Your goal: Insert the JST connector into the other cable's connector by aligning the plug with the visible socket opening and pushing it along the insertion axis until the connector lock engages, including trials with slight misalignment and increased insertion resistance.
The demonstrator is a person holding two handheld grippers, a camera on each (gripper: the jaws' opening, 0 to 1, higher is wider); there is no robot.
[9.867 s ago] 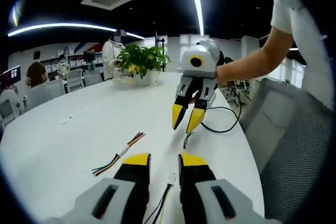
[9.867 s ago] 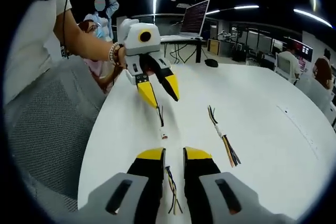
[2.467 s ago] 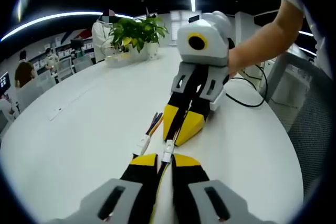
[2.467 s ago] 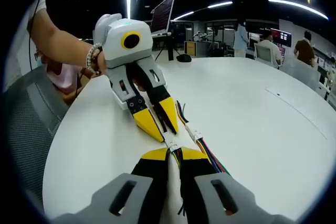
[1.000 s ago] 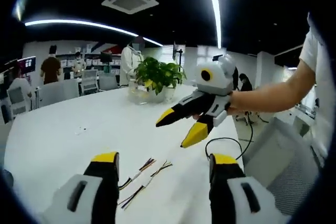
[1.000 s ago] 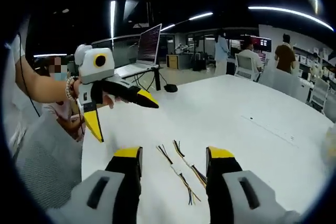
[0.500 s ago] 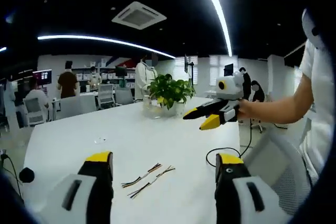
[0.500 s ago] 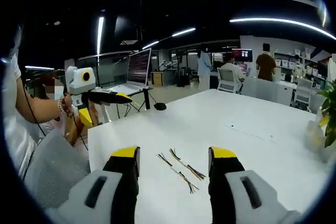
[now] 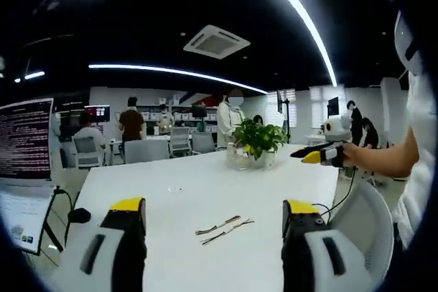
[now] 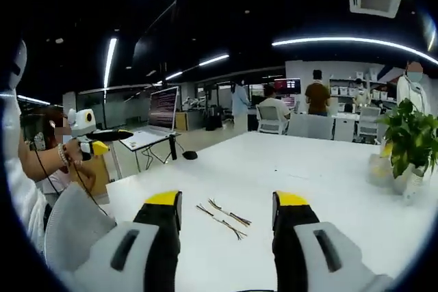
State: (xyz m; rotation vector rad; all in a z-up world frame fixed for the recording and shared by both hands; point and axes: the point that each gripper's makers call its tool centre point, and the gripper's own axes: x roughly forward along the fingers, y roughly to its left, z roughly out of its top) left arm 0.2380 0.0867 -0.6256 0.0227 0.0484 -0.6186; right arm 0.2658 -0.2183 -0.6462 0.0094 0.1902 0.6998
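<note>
**A:** Both tools are lifted well clear of a white table (image 9: 205, 189) in an open office. In the left gripper view, the left gripper (image 9: 212, 213) has its yellow-tipped jaws spread wide with nothing between them. Beyond them, two wire bundles (image 9: 222, 226) lie side by side on the tabletop, the joined cable (image 9: 229, 229) being the thinner strand nearer the camera.

**B:** The right gripper view gives the same pair from the opposite side. The right gripper (image 10: 229, 208) is also splayed open and empty, and the wire bundles (image 10: 224, 218) rest flat on the table (image 10: 308, 162) just past its tips. Whether the connectors are fully locked is too small to tell.

**A:** The left gripper view takes in the right gripper (image 9: 321, 155) far off at right, held in a hand (image 9: 356, 155), with a black cord trailing over the table edge. There is also a potted plant (image 9: 256, 141) at mid-table, a monitor (image 9: 24, 141) at left, and people standing at the far desks.

**B:** In the right gripper view the left gripper (image 10: 102, 141) is at far left, its black and yellow jaws parted. An open laptop (image 10: 161, 111) sits behind it, and the potted plant (image 10: 404, 141) is at right.
</note>
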